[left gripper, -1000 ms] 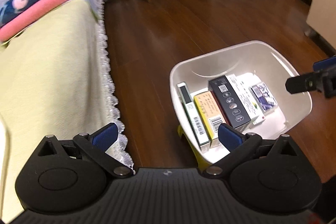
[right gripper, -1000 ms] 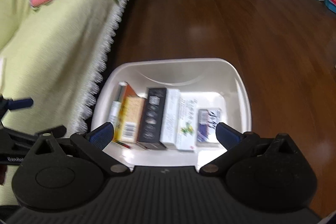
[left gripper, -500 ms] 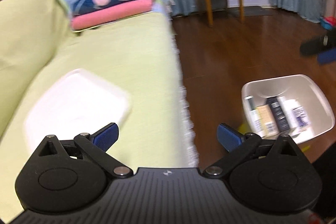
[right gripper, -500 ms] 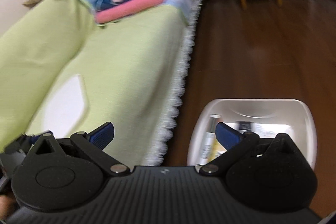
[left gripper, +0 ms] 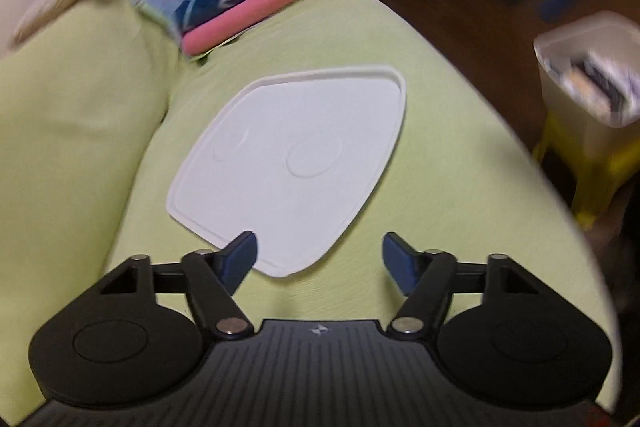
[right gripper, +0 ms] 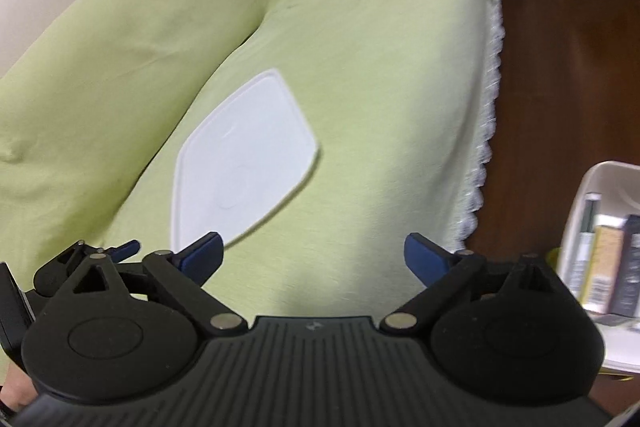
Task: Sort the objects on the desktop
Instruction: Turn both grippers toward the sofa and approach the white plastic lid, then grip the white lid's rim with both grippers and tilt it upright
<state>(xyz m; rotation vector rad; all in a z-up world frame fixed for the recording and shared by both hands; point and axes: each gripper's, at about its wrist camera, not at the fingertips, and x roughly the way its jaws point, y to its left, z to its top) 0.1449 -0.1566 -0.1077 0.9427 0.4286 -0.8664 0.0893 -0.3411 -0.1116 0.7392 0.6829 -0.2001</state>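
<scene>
Jaws of both grippers stand wide apart, holding nothing. Left gripper (left gripper: pixel 319 254) hovers over the near corner of a flat white plastic lid (left gripper: pixel 294 163) lying on the pale-green sofa cover (left gripper: pixel 448 155). Right gripper (right gripper: pixel 313 254) hangs nearby. White plastic bin (right gripper: pixel 580 211), holding upright boxes (right gripper: pixel 606 263), sits beside the sofa on a yellow stool (left gripper: pixel 600 167).

1. The left tongs (left gripper: pixel 319 255) stand spread wide with nothing between them
2. A flat white lid (left gripper: pixel 296 163) lies just ahead of them on a green-covered sofa (left gripper: pixel 440 155)
3. Far ahead-left, folded blankets (left gripper: pixel 252 3)
4. Off right, a blurred white bin (left gripper: pixel 588 75) of boxes
</scene>
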